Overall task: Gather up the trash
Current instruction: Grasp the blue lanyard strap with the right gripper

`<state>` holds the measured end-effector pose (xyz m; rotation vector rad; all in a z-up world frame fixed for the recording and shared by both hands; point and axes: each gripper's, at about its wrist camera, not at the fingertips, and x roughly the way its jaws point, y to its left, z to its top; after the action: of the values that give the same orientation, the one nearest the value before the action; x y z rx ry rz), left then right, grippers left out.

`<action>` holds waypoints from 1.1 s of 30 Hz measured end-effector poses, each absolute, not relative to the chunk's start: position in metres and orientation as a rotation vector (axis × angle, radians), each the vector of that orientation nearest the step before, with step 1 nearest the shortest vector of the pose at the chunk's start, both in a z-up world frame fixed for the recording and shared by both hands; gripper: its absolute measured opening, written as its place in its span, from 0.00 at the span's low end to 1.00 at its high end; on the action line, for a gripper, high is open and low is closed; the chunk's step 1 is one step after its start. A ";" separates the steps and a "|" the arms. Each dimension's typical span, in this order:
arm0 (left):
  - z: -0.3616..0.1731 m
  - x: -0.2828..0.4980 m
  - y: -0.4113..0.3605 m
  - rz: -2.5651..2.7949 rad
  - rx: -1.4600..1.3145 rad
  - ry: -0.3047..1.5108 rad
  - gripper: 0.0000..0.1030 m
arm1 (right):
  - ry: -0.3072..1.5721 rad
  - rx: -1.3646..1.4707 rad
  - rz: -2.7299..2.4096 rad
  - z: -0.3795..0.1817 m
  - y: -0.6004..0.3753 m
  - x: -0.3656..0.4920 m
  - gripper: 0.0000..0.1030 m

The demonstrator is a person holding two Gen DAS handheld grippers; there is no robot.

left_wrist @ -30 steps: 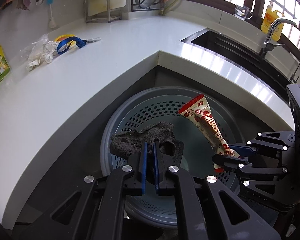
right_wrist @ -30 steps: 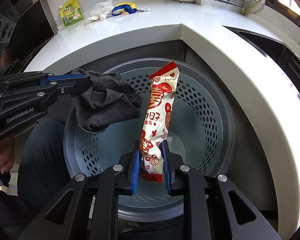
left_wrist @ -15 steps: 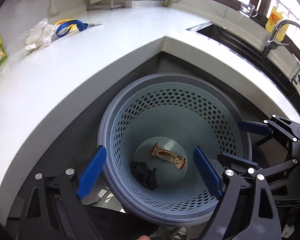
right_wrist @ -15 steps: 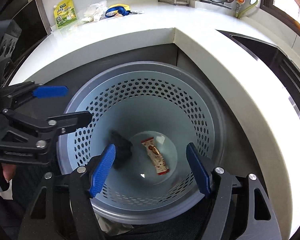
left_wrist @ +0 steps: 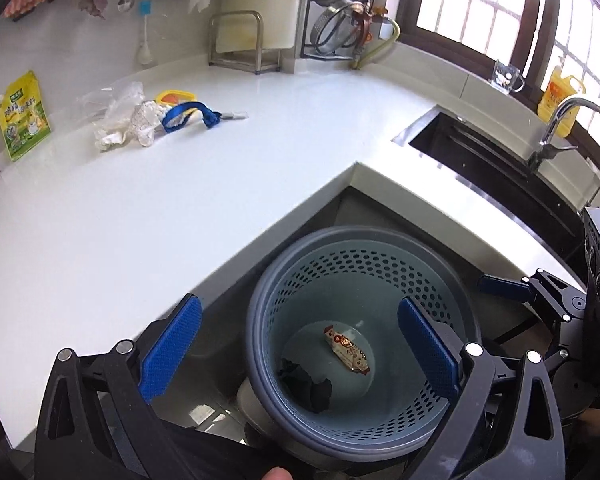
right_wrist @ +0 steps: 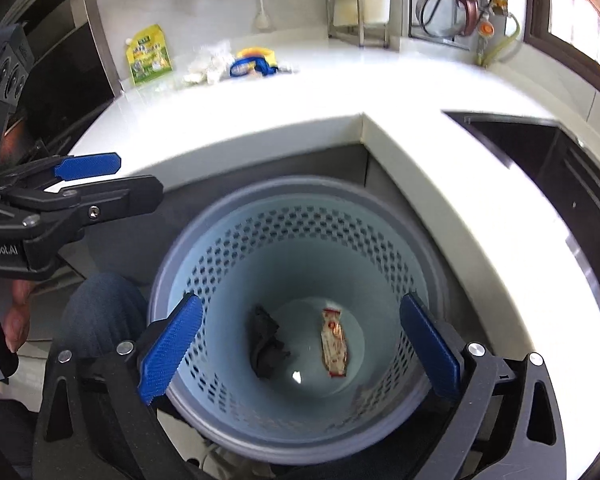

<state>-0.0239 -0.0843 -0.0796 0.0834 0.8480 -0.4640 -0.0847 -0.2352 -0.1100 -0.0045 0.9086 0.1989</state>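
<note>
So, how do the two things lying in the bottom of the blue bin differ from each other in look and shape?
The snack wrapper is red and white with print, while the dark cloth is plain black. The snack wrapper lies long, flat and straight; the dark cloth is crumpled into an uneven lump. In the right wrist view the snack wrapper lies to the right, the dark cloth to the left, with a gap between them. Both rest on the floor of the perforated bin, and no gripper holds either.

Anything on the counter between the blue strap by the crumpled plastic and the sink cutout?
Nothing: in the left wrist view, the white counter runs bare from the blue strap to the sink. The cutting-board rack stands behind that stretch, against the wall.
</note>
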 end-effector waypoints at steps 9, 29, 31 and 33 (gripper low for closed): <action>-0.037 0.020 -0.027 -0.319 0.002 0.755 0.94 | 0.793 -0.055 0.247 -0.065 -0.225 -0.012 0.91; -0.058 0.143 0.010 -0.198 -0.084 0.802 0.94 | 0.901 -0.352 0.330 -0.089 -0.125 0.258 0.65; -0.062 0.150 0.008 -0.199 -0.082 0.808 0.94 | 0.939 -0.325 0.346 -0.097 -0.129 0.267 0.39; -0.066 0.156 0.005 -0.202 -0.080 0.811 0.94 | 0.925 -0.314 0.342 -0.098 -0.132 0.268 0.35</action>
<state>0.1556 0.0049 -0.0657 -0.0801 0.8111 -0.2020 0.2677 -0.1322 -0.0984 -0.3139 0.9247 0.3422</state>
